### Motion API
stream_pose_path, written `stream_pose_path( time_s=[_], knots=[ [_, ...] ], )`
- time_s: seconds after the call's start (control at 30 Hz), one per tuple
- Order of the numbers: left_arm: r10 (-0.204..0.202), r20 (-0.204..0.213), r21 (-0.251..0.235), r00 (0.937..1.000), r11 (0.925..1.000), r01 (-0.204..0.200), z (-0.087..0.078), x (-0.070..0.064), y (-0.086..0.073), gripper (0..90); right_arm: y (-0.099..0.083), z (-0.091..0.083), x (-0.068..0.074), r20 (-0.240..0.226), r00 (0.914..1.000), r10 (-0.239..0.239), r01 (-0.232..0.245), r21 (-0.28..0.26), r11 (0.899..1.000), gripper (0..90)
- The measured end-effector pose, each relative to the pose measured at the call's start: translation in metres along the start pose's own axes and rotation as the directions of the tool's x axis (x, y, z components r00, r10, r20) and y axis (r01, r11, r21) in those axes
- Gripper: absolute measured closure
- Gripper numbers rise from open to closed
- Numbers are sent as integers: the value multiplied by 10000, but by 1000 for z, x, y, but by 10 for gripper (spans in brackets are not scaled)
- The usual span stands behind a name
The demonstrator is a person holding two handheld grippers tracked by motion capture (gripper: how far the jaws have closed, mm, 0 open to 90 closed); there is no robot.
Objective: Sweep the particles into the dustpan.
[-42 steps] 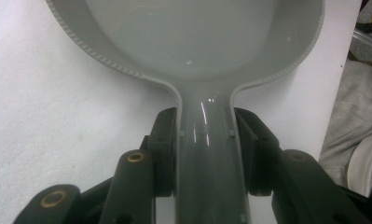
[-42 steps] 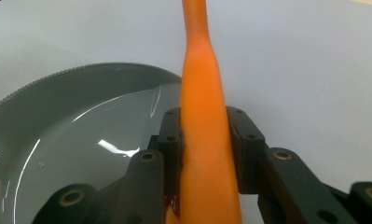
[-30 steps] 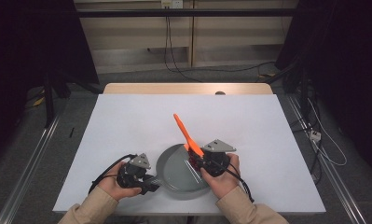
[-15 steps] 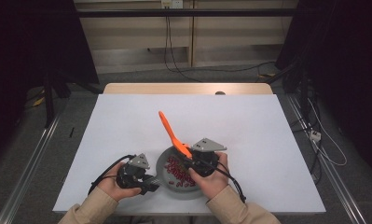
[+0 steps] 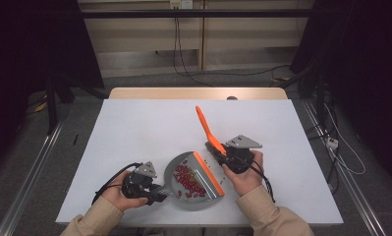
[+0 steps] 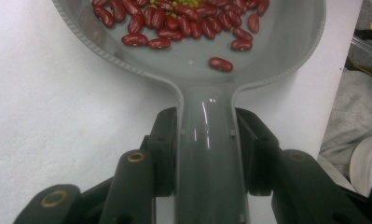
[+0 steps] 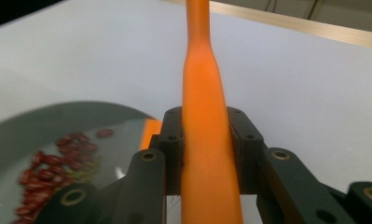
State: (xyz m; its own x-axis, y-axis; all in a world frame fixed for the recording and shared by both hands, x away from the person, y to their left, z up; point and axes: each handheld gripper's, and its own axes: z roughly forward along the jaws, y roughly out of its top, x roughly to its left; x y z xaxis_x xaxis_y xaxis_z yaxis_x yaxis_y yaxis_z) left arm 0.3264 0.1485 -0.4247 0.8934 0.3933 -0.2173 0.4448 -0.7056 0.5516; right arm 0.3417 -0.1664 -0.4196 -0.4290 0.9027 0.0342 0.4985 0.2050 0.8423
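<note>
Here, one grey dustpan (image 5: 183, 169) lies flat on the white table (image 5: 134, 128) near its front edge, between the two hands. One orange brush (image 5: 209, 135) is present, along with two grippers. The beans (image 5: 188, 178) in the pan form a single heap of red kidney beans, too many to count, with a few yellow-green ones (image 6: 186, 3) among them.

The left gripper (image 5: 152, 189) has its jaws pressed against both sides of the dustpan's handle (image 6: 209, 154), pinching it. The handle points toward the person's left hand (image 5: 117, 191); the pan's long axis runs from there up and to the right, ending at the orange-edged lip (image 5: 208, 172).

The right gripper (image 5: 228, 157) clamps the brush handle (image 7: 204, 116) between its jaws. That handle rises tilted, pointing away from the person and slightly leftward in the high view. The brush's lower end sits just beside the pan's lip; whether they touch cannot be told.
</note>
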Motion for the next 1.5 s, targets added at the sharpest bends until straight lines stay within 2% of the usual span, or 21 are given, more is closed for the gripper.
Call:
stream_pose_path(
  time_s=[0.1,0.17,0.23,0.3,0.43,0.47,0.5,0.6,0.67,0.73,0.8,0.87,0.97,1.1,1.17,1.3,1.4,1.43,1.5],
  knots=[
    [-24,12,25,10000,10000,24,0,0,0,627,-11,1,-3,334,9990,-292,282,295,9992,711],
    [1,3,81,10000,10000,-1,0,0,1,627,-16,-1,1,209,9996,-163,163,20,9999,711],
    [-19,3,74,10000,10000,19,1,0,1,627,-17,-2,10,44,9998,-217,217,122,9997,708],
    [-73,18,77,10000,9999,73,2,-1,2,627,-18,-1,22,-23,9985,-541,541,101,9985,705],
    [-45,16,150,10000,9999,45,3,-1,3,627,-18,1,40,-370,9982,-468,469,16,9989,705],
    [-28,20,122,10000,9999,28,2,-1,3,627,-17,1,44,-307,9977,-598,599,18,9982,705],
    [-39,11,110,10000,9999,39,2,-1,3,627,-16,2,47,-282,9966,-771,772,25,9970,705],
    [-76,23,88,10000,9999,76,2,-1,3,627,-13,2,52,-386,9971,-660,651,-239,9976,707],
    [-79,10,105,10000,9999,79,2,-1,3,627,-10,2,56,-767,9958,-499,470,-386,9981,709],
    [-63,-6,103,10000,9999,63,2,-1,2,627,-8,3,63,-858,9931,-803,772,-395,9962,710],
    [-98,-15,79,10000,9999,99,2,-1,2,627,-7,4,66,-1067,9914,-752,703,-492,9963,710],
    [-119,7,38,9999,9999,119,2,0,2,627,-5,4,64,-1283,9899,-604,517,-704,9962,710],
    [-122,-15,57,9999,9999,122,2,1,2,627,0,0,55,-1114,9927,-453,368,-773,9963,710],
    [-188,-65,16,9998,9998,188,-1,3,0,626,4,-7,32,-778,9970,3,-84,-1032,9946,710],
    [-264,-32,-38,9996,9996,264,-1,3,-1,626,5,-9,21,-530,9986,94,-150,-1056,9943,710],
    [-216,-68,33,9997,9998,216,-1,3,0,626,-2,-2,5,32,10000,86,-83,-737,9972,710],
    [-316,-62,-23,9995,9995,316,0,4,0,626,-9,8,2,459,9984,-339,351,-249,9991,711],
    [-240,-82,22,9997,9997,240,0,5,1,626,-11,11,3,474,9979,-442,449,-155,9989,711],
    [-374,-69,-1,9993,9993,374,1,5,2,626,-10,12,8,300,9982,-526,529,-77,9986,710]
  ],
)
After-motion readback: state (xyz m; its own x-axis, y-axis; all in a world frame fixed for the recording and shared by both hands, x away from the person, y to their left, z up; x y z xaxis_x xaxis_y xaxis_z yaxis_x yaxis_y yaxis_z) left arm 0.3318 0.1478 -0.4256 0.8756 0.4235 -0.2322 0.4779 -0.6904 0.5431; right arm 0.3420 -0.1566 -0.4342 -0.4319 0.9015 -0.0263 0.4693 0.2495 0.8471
